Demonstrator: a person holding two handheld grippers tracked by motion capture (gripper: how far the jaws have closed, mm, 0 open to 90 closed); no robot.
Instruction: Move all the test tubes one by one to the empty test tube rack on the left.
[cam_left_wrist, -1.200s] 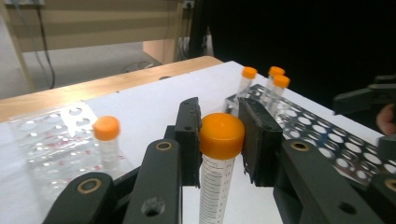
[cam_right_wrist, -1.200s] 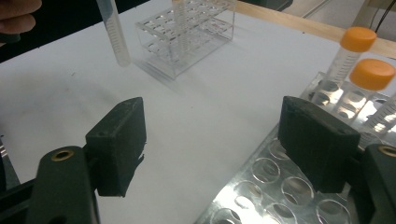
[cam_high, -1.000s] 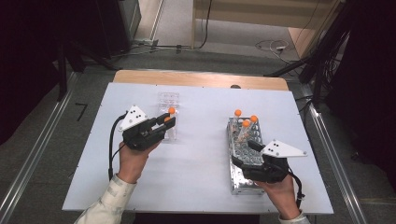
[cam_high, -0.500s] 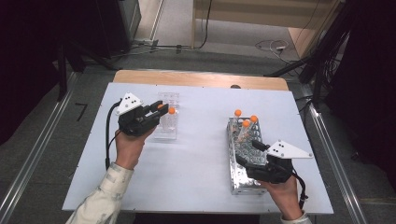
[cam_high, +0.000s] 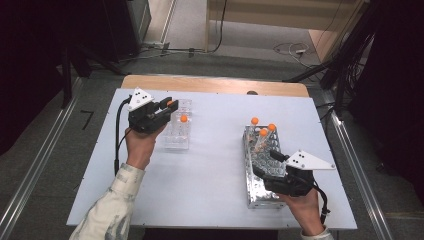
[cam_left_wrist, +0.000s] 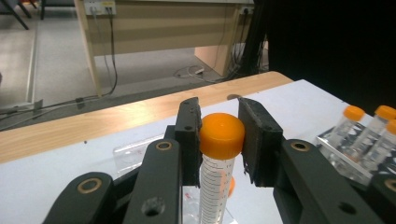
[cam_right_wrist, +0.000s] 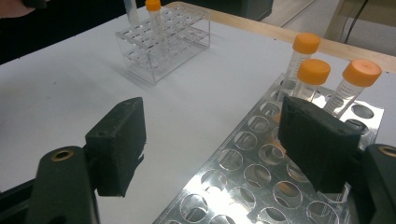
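Now our left gripper (cam_high: 167, 107), clamped on an orange-capped tube (cam_left_wrist: 221, 140), has carried it from the near end of the clear rack (cam_high: 178, 131) toward the far end, past the tube (cam_high: 183, 119) already seated. Our right gripper (cam_right_wrist: 215, 149) rests released over the metal rack (cam_high: 260, 170), where three tubes (cam_high: 262, 131) wait; we judge seating comes next.

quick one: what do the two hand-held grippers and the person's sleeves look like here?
Both are black. The left hand-held gripper and right hand-held gripper each carry a pale grey three-cornered plate with dark dots, and trail a black cable. The jaws are blocky black pads on arms with brass-coloured pivot pins. The sleeve is light and faintly patterned.
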